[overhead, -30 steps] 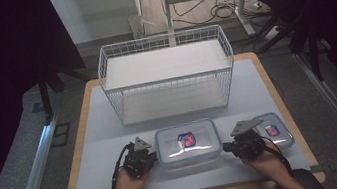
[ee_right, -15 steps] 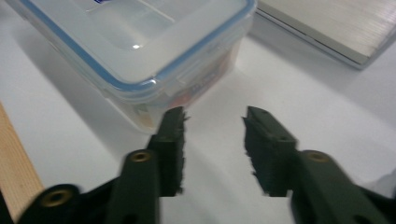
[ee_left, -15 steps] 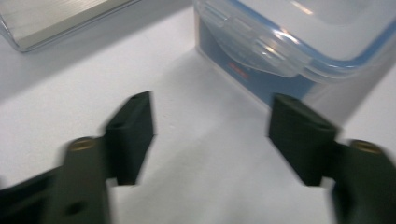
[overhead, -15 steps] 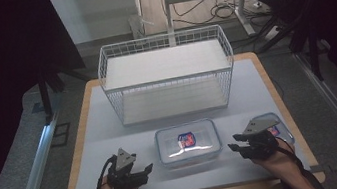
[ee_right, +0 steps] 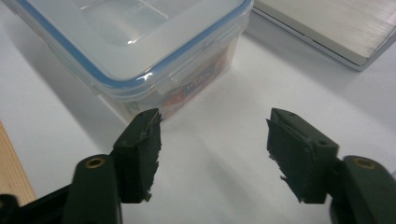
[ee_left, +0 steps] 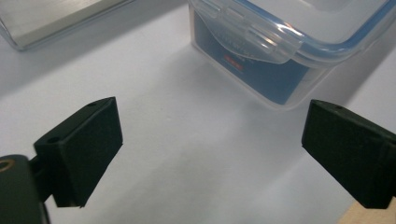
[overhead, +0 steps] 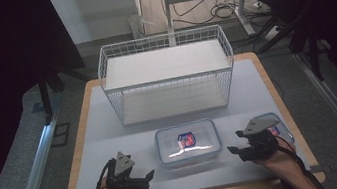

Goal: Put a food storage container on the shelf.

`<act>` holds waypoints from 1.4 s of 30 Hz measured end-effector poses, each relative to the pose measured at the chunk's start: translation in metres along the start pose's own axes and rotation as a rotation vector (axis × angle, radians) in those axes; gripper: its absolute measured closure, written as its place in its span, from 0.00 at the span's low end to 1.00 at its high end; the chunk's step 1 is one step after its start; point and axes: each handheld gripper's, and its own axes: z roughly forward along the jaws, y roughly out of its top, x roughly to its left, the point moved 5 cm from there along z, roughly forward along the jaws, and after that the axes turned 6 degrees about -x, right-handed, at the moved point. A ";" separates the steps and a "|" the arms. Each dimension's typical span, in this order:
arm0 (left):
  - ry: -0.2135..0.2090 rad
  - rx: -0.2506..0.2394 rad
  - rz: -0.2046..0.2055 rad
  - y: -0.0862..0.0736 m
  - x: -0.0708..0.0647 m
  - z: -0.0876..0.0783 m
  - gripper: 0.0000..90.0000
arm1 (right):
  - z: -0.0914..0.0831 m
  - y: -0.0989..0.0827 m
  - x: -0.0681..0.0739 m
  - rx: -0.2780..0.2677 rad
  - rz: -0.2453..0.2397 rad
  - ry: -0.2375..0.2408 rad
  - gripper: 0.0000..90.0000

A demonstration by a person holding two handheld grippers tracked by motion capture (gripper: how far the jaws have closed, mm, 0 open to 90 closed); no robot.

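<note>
A clear plastic box with a blue-rimmed snap lid point(overhead: 187, 143) sits on the white mat in front of a white wire basket point(overhead: 166, 74). My left gripper point(overhead: 147, 176) lies to the box's left, near the front edge, and points at it. Its jaws have just been opening and stand wide with bare mat between them point(ee_left: 210, 135); the box's clip point(ee_left: 261, 37) lies beyond them. My right gripper point(overhead: 231, 148) is close to the box's right end. Its jaws have also just been opening, with nothing between them point(ee_right: 212, 135), a little short of the box point(ee_right: 140, 42).
A second lidded box point(overhead: 282, 128) lies at the right, partly under my right hand's gripper. The basket's pale base point(ee_right: 336, 28) lies close behind the box. The mat rests on a wooden board point(overhead: 84, 137) whose front edge runs just under both hands. Dark stands flank the table.
Both grippers were shut at the box's two ends; now both are open and drawn back. The left one has slid out to the left, the right one only slightly. The box has stayed put.
</note>
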 end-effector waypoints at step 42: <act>-0.400 0.120 -0.310 0.046 -0.004 0.054 0.14 | 0.058 0.033 -0.001 0.132 0.429 0.390 0.17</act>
